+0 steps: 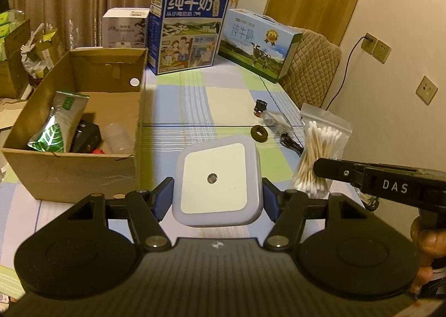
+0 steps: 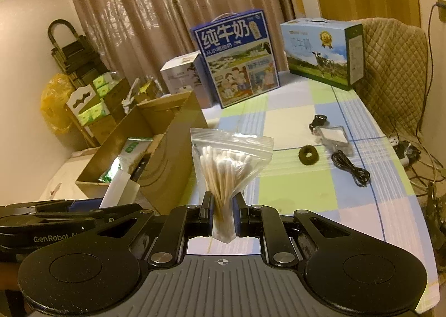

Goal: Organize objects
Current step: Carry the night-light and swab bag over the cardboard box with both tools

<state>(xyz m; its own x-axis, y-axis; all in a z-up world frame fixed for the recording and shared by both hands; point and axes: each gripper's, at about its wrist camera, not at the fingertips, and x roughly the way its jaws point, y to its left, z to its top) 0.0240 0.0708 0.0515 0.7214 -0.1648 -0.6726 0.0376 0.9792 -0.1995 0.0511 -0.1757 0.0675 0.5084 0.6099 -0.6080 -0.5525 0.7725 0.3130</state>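
Observation:
My left gripper (image 1: 217,199) is shut on a white square night light (image 1: 217,180) and holds it above the checked tablecloth (image 1: 223,99). My right gripper (image 2: 223,213) is shut on a clear zip bag of cotton swabs (image 2: 225,166), held upright; the bag also shows in the left wrist view (image 1: 320,149). An open cardboard box (image 1: 83,166) stands at the left with a green foil pouch (image 1: 58,124), a black item and a clear bottle inside. On the cloth lie a dark ring (image 2: 308,155), a black cable (image 2: 351,169) and a small clear packet (image 2: 333,135).
Two milk cartons (image 1: 186,29) (image 1: 259,43) and a white box (image 1: 125,26) stand at the table's far edge. A quilted chair (image 1: 315,65) is at the right, with wall sockets and wires behind. Boxes of tissues are stacked at the far left (image 2: 94,102).

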